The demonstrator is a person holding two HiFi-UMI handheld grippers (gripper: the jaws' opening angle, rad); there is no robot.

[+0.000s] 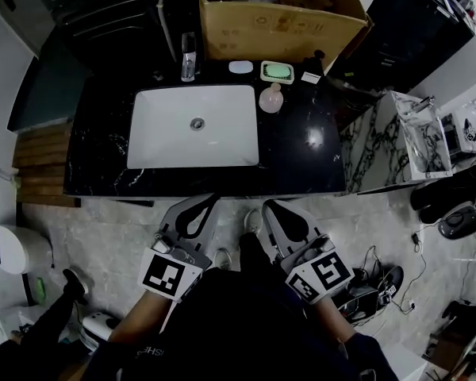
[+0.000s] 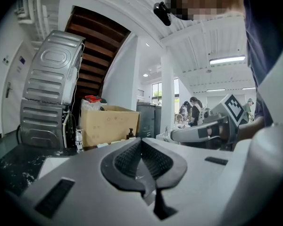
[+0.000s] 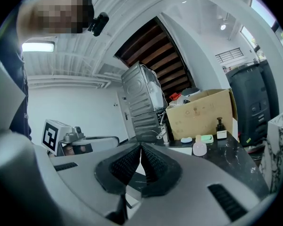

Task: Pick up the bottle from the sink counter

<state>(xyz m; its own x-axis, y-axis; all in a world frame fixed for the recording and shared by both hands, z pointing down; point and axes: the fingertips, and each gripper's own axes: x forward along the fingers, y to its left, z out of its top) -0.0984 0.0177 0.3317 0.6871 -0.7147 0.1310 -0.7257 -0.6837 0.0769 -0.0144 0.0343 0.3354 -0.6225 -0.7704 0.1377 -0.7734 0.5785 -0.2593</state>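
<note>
Both my left gripper (image 1: pixel 207 202) and right gripper (image 1: pixel 270 207) hang short of the bench (image 1: pixel 301 159) edge, each with its jaws closed on nothing. The pale pink bottle (image 1: pixel 270 99) stands upright just right of the white basin (image 1: pixel 166 133), near the green soap dish (image 1: pixel 277 71). I judge the right gripper better placed: I'd open its jaws wide first, come in level at the bottle's round body, and keep clear of the dish and the dark pump bottle (image 3: pixel 220 127) behind

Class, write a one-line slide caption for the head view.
Shut, empty left gripper and right gripper face a black counter; pink bottle right of white sink.
</note>
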